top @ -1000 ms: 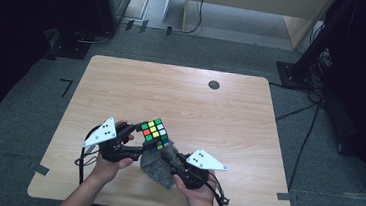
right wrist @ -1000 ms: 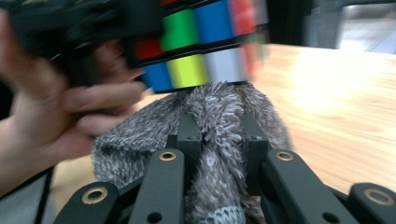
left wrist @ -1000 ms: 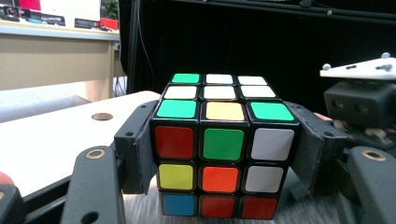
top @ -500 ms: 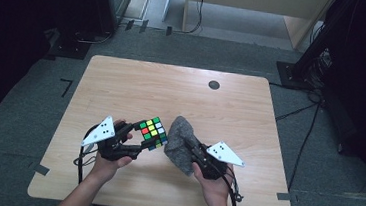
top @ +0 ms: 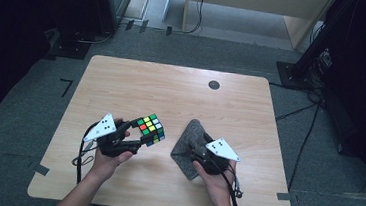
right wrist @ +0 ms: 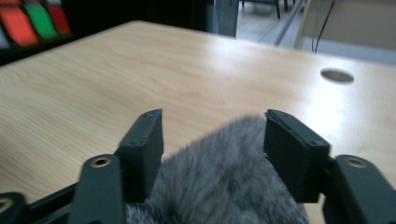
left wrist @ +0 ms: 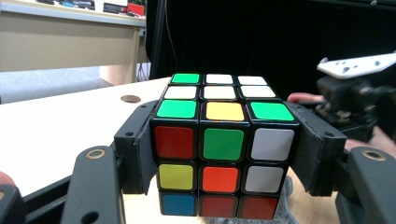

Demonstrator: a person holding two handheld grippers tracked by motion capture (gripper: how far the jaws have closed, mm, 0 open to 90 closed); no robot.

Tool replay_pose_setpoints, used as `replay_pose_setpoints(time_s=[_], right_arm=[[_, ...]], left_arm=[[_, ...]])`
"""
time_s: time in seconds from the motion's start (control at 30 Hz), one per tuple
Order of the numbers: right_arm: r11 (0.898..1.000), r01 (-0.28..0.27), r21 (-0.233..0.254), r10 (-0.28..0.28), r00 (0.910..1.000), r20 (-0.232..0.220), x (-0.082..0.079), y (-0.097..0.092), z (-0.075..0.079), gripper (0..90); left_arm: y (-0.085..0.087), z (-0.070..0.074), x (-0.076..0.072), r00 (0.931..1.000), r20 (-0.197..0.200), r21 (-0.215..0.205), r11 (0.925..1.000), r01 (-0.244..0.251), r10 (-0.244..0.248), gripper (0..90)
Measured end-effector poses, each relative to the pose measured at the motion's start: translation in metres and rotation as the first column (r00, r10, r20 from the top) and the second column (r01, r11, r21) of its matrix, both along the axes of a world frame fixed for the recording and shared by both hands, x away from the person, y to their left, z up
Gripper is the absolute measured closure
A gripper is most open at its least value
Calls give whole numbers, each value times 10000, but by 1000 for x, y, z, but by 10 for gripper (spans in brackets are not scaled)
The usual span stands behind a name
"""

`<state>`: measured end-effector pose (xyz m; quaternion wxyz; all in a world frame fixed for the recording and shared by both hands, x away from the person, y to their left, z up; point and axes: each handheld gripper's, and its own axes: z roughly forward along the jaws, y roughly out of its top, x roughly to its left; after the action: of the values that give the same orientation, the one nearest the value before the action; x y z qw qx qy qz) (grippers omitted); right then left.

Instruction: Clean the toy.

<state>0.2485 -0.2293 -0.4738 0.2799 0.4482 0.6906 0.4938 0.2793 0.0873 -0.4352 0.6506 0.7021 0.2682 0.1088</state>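
Grey fleece cloth (top: 190, 144), soft and light on the table (top: 182, 90), lies between the right gripper (right wrist: 214, 140)'s just-opened jaws; the rigid, slick cube (left wrist: 219, 149) is clamped by opposite faces in the left gripper (left wrist: 219, 154).

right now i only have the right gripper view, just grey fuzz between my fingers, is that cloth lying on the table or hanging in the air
Observer: The grey cloth lies crumpled on the table. The right gripper has just been opening its fingers, with the cloth between them, not pinched.
Operator: ok and what is the other hand doing
Observer: The left gripper is shut on a Rubik's cube, clamping two opposite sides.
Operator: does the cube touch the cloth
Observer: No, in the high view a strip of bare table shows between them.
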Motion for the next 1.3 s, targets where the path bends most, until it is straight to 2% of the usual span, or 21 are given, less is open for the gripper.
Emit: replay_pose_setpoints(time_s=[0.07, 0.17, 0.3, 0.4, 0.67, 0.73, 0.83, 0.97, 1.07, 1.3], right_arm=[[9995, -242, 185, 235, 9991, 351, -3, 2, 7, 349], [9944, -919, 517, 881, 9936, 712, -9, 10, 15, 302], [9752, -2062, 810, 1982, 9754, 970, -17, 31, 16, 264], [9655, -2491, 761, 2401, 9644, 1104, -23, 47, 15, 233], [9702, -2246, 909, 2152, 9711, 1032, -24, 64, 8, 171], [9687, -2269, 1005, 2161, 9704, 1075, -25, 65, 8, 178], [9648, -2456, 941, 2333, 9643, 1249, -27, 69, 9, 183], [9701, -2295, 793, 2187, 9677, 1251, -28, 72, 8, 215], [9745, -2104, 779, 1989, 9708, 1343, -27, 71, 7, 303], [9772, -2040, 583, 1941, 9707, 1418, -28, 69, 6, 307]], left_arm=[[0, 0, 0, 10000, 8, -5, 10000, -9, 9, 342], [-1, 0, 0, 10000, -76, -82, 10000, -24, 23, 342], [-6, 0, -2, 9999, -122, -68, 10000, -14, 13, 342], [-13, 0, -5, 9999, -153, -57, 10000, 2, -3, 342], [-27, -4, -9, 9975, -669, 116, 9997, -224, 232, 342], [-30, -5, -10, 9968, -788, 37, 9999, -147, 150, 342], [-35, -6, -12, 9967, -803, 41, 9999, -132, 135, 341], [-40, -6, -16, 9969, -787, 54, 10000, 22, -17, 341], [-40, -6, -16, 9966, -817, 43, 10000, 46, -42, 341], [-41, -8, -14, 9932, -1158, -52, 9999, 135, -140, 341]])
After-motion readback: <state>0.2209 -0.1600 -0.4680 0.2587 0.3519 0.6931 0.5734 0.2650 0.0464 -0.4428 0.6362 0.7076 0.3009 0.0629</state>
